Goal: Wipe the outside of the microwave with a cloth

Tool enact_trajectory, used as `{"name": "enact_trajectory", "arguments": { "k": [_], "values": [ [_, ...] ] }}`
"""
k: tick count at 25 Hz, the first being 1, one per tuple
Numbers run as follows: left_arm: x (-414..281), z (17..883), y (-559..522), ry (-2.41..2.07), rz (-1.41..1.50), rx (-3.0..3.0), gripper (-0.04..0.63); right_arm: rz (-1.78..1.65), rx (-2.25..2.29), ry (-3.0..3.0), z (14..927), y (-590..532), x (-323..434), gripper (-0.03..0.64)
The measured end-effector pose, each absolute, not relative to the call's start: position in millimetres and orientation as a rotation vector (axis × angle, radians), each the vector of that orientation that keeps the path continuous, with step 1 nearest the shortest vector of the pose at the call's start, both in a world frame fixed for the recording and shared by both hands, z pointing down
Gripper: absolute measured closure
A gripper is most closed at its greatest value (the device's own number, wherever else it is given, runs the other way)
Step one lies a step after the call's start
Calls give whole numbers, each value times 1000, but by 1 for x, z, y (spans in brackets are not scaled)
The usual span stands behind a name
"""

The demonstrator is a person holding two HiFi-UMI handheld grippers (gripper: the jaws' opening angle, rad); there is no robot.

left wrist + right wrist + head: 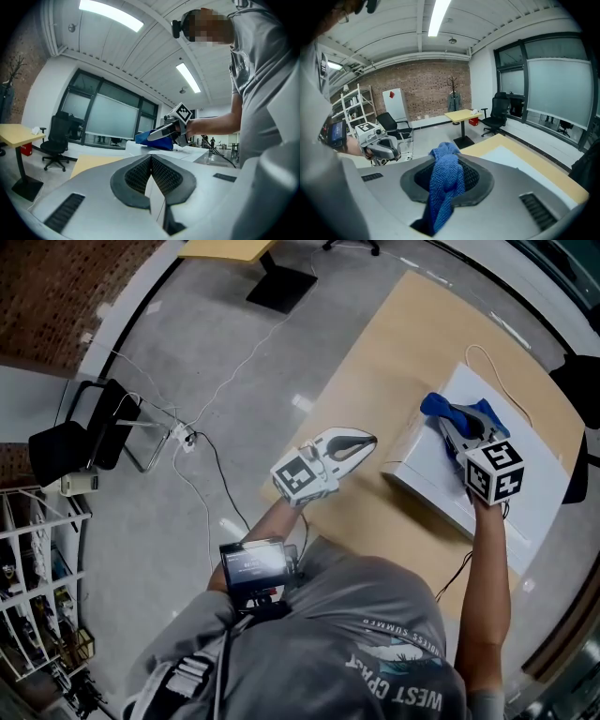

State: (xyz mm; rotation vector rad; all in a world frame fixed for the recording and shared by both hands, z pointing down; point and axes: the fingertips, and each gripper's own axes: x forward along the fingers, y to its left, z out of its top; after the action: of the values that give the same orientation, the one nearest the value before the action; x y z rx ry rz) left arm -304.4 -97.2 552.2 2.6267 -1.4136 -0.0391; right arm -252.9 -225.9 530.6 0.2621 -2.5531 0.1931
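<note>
**Top panel under the cloth, the rest apparently unwiped**

The left gripper hangs over the near-left part of the wooden table, clear of the appliance. Its own view shows the two ribbed pads pressed flat together with nothing between them, so it plays no part in the wiping now.

To its right the white microwave sits on the table, its power cord looping off the far side. The blue cloth lies at the left edge of the microwave's top, near the far corner. From the left gripper view it appears to rest on the white panel, though actual contact is hard to confirm at that distance.

Furthest right, the right gripper slants down onto that spot. Its pads pinch a bunched fold of the cloth, which spills out from between them.

My reading is that the wipe is under way on the top only. No view shows which areas are already clean, and the front, sides and most of the top likely remain.
</note>
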Motion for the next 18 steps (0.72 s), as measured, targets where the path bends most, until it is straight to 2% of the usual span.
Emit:
{"name": "enact_trajectory", "arguments": {
  "k": [18],
  "values": [
    [-314, 548, -106, -1375, -38, 2649, 572, 190, 172, -2572, 527, -214, -309, 551]
  ]
}}
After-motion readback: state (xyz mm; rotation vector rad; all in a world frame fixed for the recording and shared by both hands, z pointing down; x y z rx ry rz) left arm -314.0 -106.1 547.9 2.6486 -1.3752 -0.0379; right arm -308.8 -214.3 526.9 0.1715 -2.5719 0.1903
